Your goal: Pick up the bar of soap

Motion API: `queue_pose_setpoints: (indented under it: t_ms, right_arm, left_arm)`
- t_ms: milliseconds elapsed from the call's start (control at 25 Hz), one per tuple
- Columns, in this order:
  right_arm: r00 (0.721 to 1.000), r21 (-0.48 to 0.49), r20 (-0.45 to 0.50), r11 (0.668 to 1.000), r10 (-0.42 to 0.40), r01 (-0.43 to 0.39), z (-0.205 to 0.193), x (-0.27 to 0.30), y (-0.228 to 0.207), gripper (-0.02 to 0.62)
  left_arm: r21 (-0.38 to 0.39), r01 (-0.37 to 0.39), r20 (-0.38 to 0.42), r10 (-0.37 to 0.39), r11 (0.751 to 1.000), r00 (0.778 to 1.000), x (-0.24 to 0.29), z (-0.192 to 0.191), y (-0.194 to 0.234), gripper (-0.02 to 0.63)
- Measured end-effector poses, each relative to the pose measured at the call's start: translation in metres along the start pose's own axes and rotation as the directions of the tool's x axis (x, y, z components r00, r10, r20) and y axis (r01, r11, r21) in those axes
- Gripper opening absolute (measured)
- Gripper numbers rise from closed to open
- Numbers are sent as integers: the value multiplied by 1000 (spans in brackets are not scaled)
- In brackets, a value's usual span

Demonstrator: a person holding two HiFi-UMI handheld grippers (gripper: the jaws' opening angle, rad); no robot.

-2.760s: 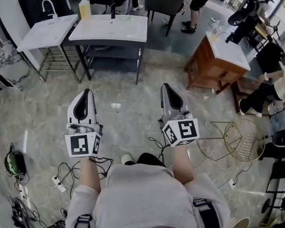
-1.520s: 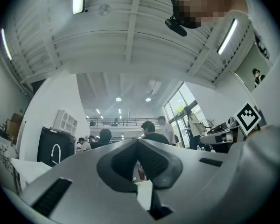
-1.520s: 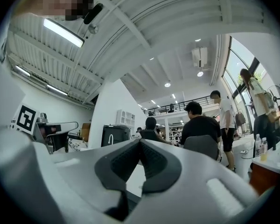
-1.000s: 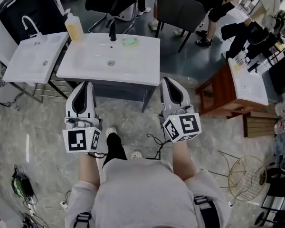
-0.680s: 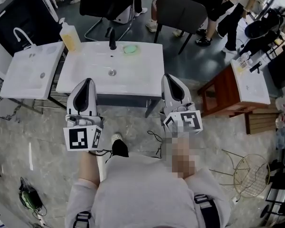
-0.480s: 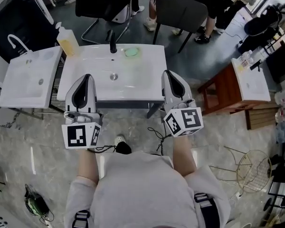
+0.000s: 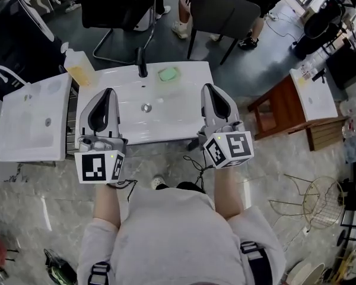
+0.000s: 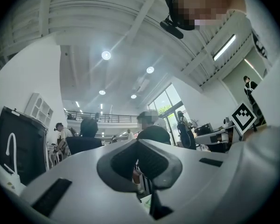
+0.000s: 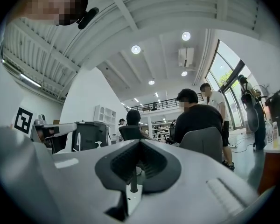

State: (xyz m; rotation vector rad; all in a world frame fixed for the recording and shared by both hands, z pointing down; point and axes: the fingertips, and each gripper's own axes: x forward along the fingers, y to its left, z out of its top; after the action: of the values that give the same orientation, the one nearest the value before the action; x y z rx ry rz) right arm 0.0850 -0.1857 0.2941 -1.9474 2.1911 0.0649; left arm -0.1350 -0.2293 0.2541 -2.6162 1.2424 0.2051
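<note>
Where the sink's point(image 7: 193, 79) rim runs, green soap point(image 7: 168, 74) lies near the faucet point(image 7: 142, 63).

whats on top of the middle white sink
A green bar of soap lies near the back rim of the sink, just right of the black tap. The left gripper and right gripper cover its front corners, so anything there is hidden.

black faucet point(image 7: 142, 63) on a white sink point(image 7: 178, 114); yellow bottle point(image 7: 80, 70) at its left corner
</note>
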Motion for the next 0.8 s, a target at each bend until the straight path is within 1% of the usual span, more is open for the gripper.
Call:
queue_pose_setpoints:
  t_ms: [240,440,560,640,800]
  right_arm:
    - [999,-8,-38,999,-34,33,-18,22,-11,11]
    - [992,-6,-119,999,-32,31,-43,45,-29,11]
    - [983,-20,-186,1000,1,-5,-62,68,-41,11]
    - [970,-28,-242,999,35,-43,-78,84,-46,11]
    - [925,-16,-362,991,119,-134,-116,112,-55,11]
  left_arm:
    - [-27,43,-27,-44,999,999,29,-26,9,8]
    - [-53,55,-66,-59,997,996,54,-53,8,8]
    - [-58,40,-82,-45,998,996,70,-63,10,8]
    - [-58,24,-96,-30,998,995,80,-70,11,8]
    - [-53,-15,-118,9,998,993,96,-81,15,8]
